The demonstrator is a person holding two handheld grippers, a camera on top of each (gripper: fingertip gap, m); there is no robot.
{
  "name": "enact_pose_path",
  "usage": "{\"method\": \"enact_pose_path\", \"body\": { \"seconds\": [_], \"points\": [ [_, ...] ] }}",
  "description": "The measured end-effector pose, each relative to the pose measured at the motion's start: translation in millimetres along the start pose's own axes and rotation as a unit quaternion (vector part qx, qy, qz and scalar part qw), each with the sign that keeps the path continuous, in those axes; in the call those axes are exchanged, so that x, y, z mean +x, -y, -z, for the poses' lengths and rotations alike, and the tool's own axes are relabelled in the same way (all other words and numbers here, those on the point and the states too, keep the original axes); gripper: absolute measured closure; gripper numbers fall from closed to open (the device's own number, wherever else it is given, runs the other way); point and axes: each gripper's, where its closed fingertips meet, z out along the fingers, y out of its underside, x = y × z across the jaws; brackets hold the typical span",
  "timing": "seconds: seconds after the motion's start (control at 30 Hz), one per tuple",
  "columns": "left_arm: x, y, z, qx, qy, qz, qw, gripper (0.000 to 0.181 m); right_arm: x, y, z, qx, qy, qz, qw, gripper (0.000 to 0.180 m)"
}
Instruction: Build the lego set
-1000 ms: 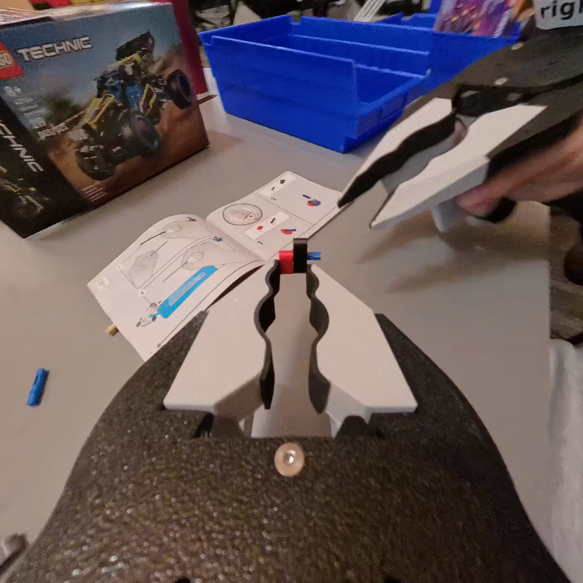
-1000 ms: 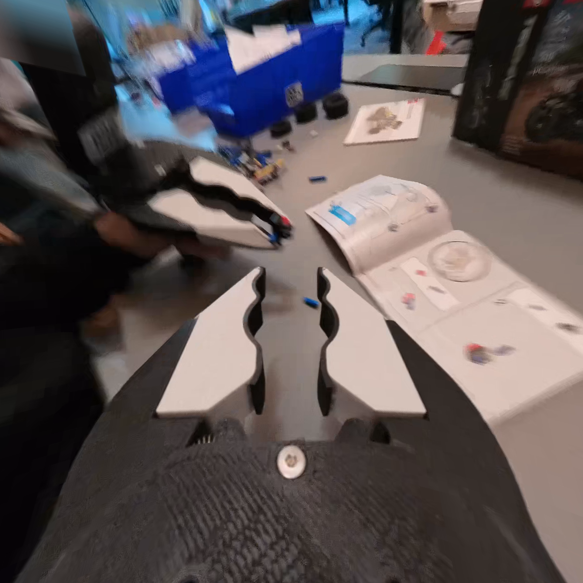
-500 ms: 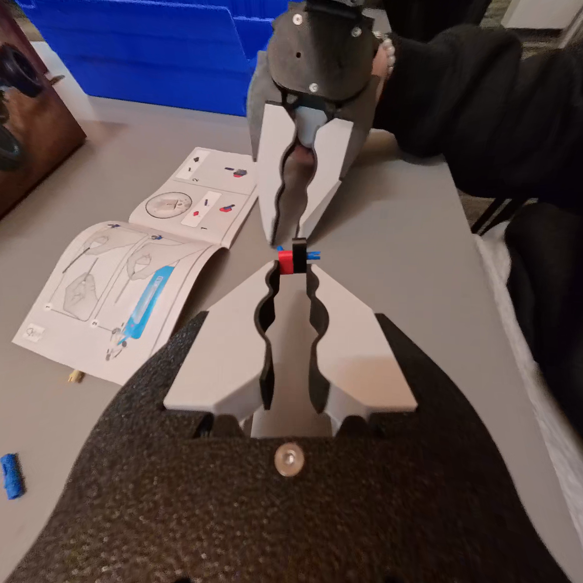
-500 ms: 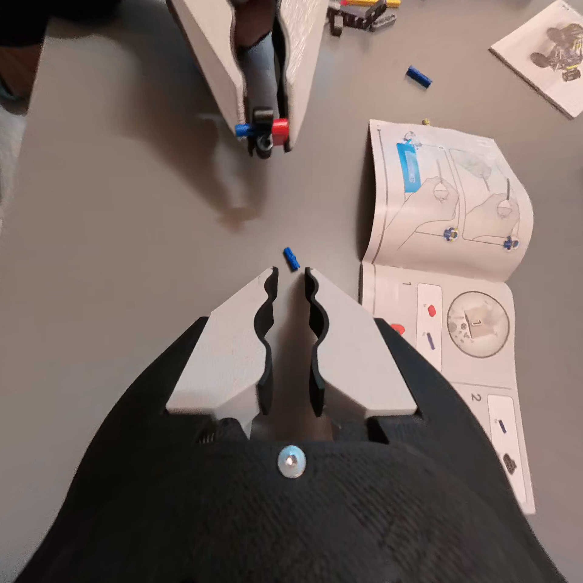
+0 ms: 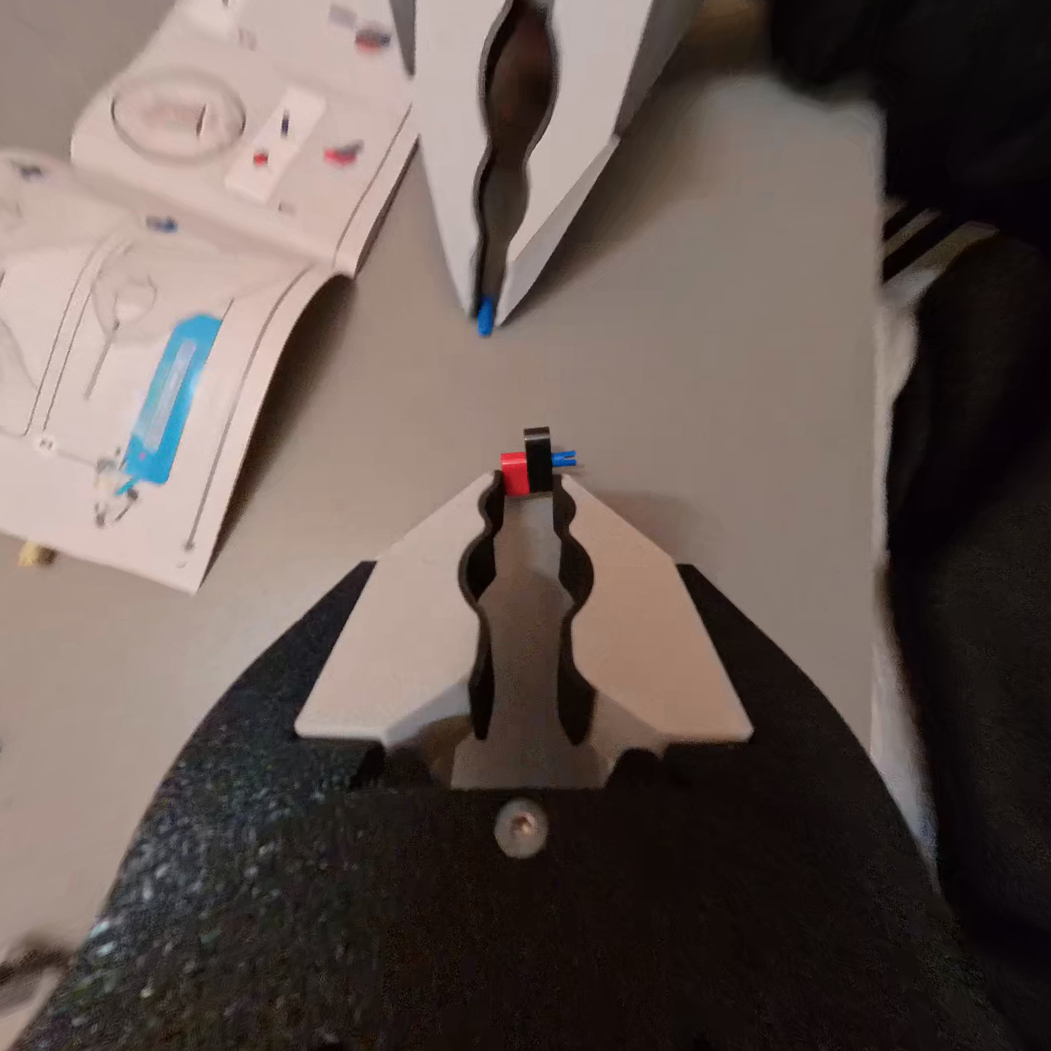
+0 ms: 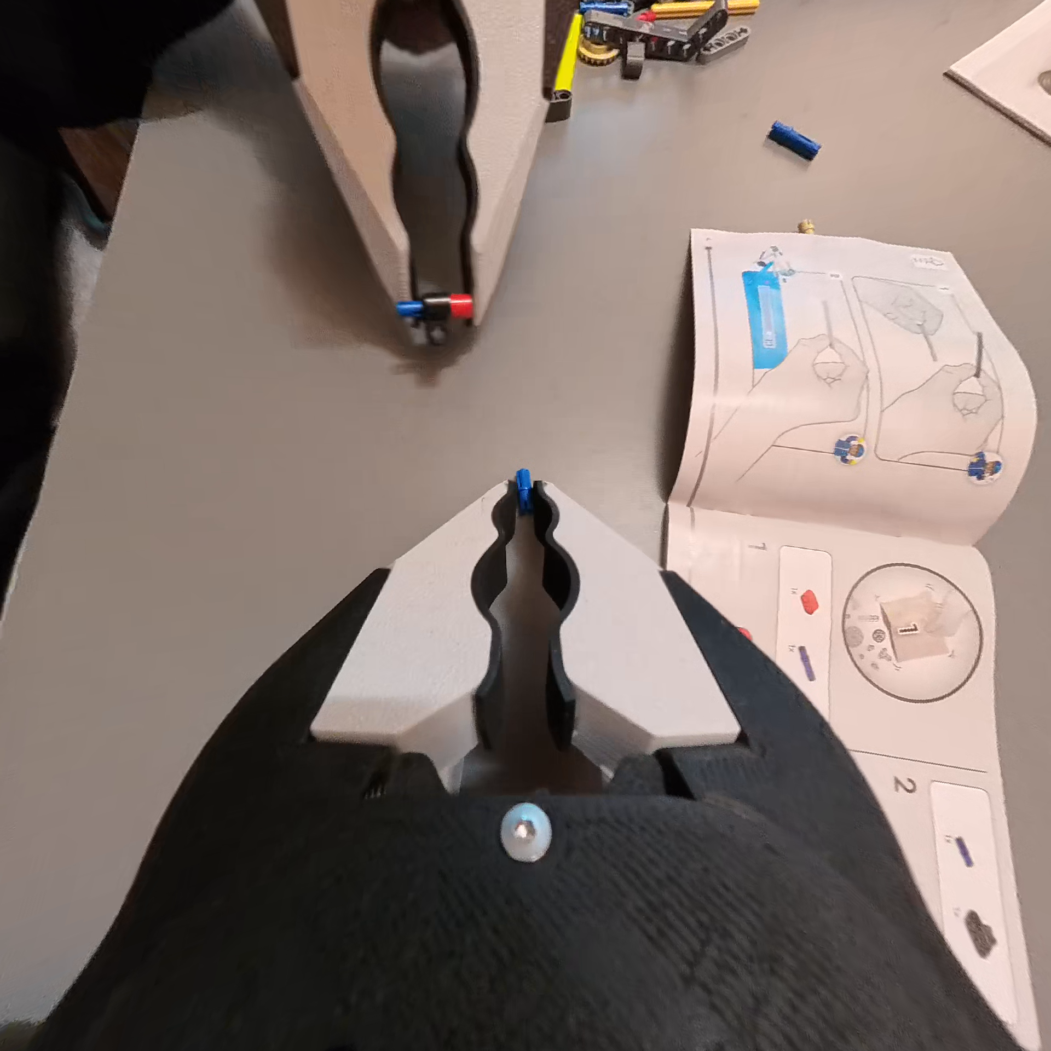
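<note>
Since half a second ago the right gripper [image 6: 524, 484] has closed on the loose blue pin [image 6: 522, 490] and now pinches it at its tips.

Left gripper [image 5: 528, 480] is clamped on the red, black and blue sub-assembly [image 5: 532, 462], facing the right gripper above the grey table [image 6: 256, 455], well apart. Risks, as judged: the pin, held only at the tips, may twist or drop; misalignment could dislodge the sub-assembly. Count: two grippers, one held pin, one spare blue pin [image 6: 794, 140], one open instruction booklet [image 6: 841, 398], one parts pile [image 6: 654, 34].
</note>
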Motion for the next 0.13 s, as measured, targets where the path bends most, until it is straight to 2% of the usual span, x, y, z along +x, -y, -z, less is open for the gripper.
{"method": "enact_pose_path", "body": {
  "seconds": [0.07,0.1,0.13],
  "points": [
    [-1.0,-7.9,0.4,-0.061,0.016,-0.003,0.998,0.166,-1.3,0.2,0.2,0.000,0.003,-0.005,1.000,0.175],
    [-1.4,-9.7,0.0,-0.086,0.023,-0.006,0.996,0.166,-3.7,0.5,0.2,0.001,0.008,-0.001,1.000,0.171],
    [-3.3,-11.2,-0.6,-0.108,0.034,-0.011,0.993,0.166,-5.7,0.7,0.2,0.001,0.007,0.005,1.000,0.157]
  ]
}}
